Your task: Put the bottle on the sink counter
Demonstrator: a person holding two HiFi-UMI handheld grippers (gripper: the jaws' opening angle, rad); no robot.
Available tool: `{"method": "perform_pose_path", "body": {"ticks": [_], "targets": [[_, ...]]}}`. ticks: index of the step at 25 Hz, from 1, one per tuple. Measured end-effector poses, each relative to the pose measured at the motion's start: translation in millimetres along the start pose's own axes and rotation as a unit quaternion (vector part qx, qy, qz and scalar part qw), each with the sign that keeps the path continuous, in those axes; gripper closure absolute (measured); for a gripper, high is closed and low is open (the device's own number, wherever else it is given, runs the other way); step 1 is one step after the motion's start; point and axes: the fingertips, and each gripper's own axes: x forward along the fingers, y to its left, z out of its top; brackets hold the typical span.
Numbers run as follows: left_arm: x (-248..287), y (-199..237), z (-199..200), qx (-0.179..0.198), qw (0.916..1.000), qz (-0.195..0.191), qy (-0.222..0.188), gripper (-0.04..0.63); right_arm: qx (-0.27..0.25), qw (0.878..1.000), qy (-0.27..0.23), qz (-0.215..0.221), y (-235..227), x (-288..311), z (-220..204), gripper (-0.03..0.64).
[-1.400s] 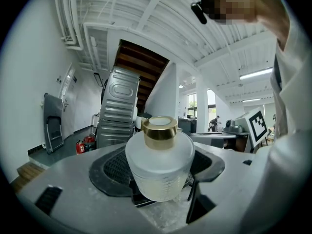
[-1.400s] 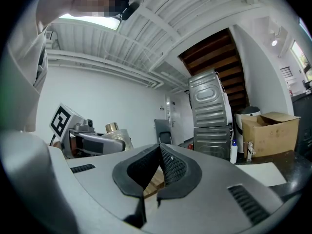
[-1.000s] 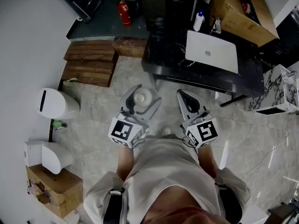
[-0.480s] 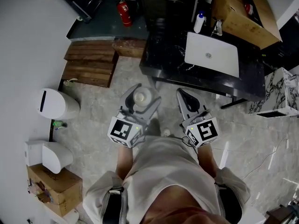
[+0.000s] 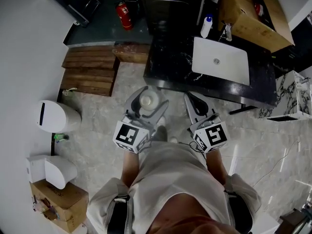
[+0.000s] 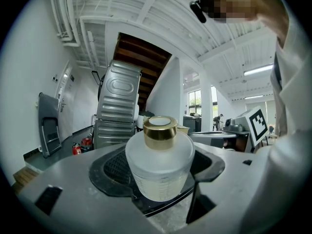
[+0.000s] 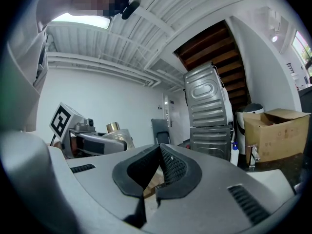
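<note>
A frosted round bottle (image 6: 159, 165) with a gold cap sits upright between the jaws of my left gripper (image 5: 147, 103), which is shut on it; the head view shows the bottle (image 5: 148, 101) from above as a pale disc. My right gripper (image 5: 195, 103) is beside it, shut with nothing between its jaws (image 7: 155, 177). Both are held over the marble floor, just short of the black sink counter (image 5: 181, 62) with its white basin (image 5: 220, 61). From the right gripper view the bottle (image 7: 116, 133) shows at the left.
A white bottle with a blue cap (image 5: 206, 26) and a tap (image 5: 226, 31) stand behind the basin. A cardboard box (image 5: 254, 12) lies beyond. Wooden pallets (image 5: 90, 70) and a red fire extinguisher (image 5: 123, 14) are at the left; white bins (image 5: 57, 117) stand nearer.
The counter and floor have shifted slightly nearer and leftward in the head view as the person steps forward. Both grippers keep their pose, the left one holding the bottle throughout.
</note>
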Motion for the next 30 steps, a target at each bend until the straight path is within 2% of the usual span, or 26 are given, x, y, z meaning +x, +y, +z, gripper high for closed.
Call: {"method": "perform_pose_path", "body": {"ticks": [14, 30], "targets": [[59, 69, 6, 0.002, 0.9991, -0.043, 0.005, 0.262, -0.003, 0.999, 0.011, -0.040, -36, 78, 2, 0.620], [101, 146, 8, -0.005, 0.9963, -0.085, 0.006, 0.262, -0.008, 0.997, 0.025, -0.078, -49, 161, 1, 0.620]]}}
